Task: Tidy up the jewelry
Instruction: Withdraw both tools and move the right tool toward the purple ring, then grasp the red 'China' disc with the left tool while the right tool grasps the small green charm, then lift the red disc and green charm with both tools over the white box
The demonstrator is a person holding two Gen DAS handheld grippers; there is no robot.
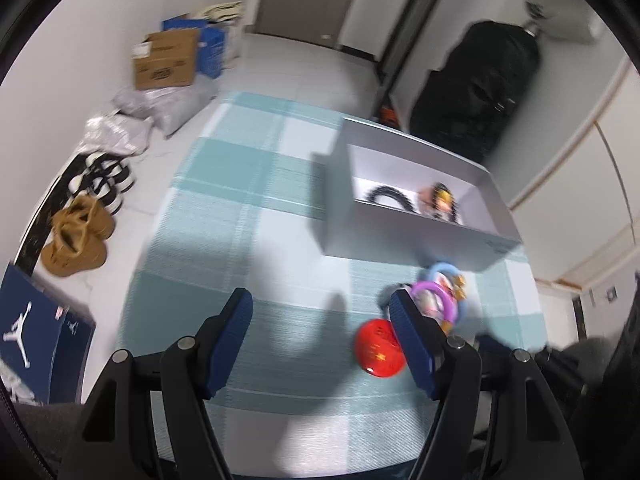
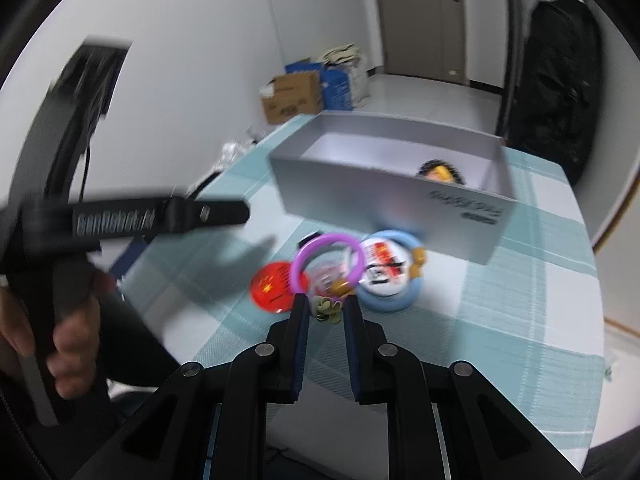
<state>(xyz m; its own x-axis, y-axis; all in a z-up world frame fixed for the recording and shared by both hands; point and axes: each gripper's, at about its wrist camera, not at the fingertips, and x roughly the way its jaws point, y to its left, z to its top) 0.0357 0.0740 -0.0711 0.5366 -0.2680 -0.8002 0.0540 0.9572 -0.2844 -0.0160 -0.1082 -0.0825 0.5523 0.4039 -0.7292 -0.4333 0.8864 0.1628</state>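
Left wrist view: the left gripper (image 1: 320,312) hangs over the counter (image 1: 248,208), which wears a teal-and-white checked cloth. Its blue-padded fingers (image 1: 230,332) are spread wide with only cloth between them. A grey box (image 1: 400,236) stands open further back; inside lie a black ring (image 1: 386,196) and a small figure-like charm (image 1: 438,196), both partly hidden by the near wall and blurred. In front of the box sits a cluster of jewelry: a purple bangle (image 1: 438,298) overlapping a light blue bangle (image 1: 446,270), with a red round badge (image 1: 378,348) nearer the camera. The right-hand finger covers part of this cluster, so what lies beneath the bangles is hard to make out. Shoes (image 1: 78,236) and a cardboard carton (image 1: 166,58) sit on the floor at left.

Right wrist view: the right gripper (image 2: 326,310) points at the same cluster, its fingers (image 2: 300,332) narrowed to a small gap. A small greenish-gold trinket (image 2: 326,308) lies at that gap, just under the purple bangle (image 2: 328,260); whether the fingers actually pinch it cannot be told. The red badge (image 2: 276,286) lies left, and a white printed badge (image 2: 384,266) rests within the blue bangle (image 2: 390,300). Its print is too smeared to read. The grey box (image 2: 380,200) hides all but the top of the charm (image 2: 440,172). The left gripper's black body (image 2: 160,216) crosses at left, heavily blurred, held by a hand (image 2: 60,344).
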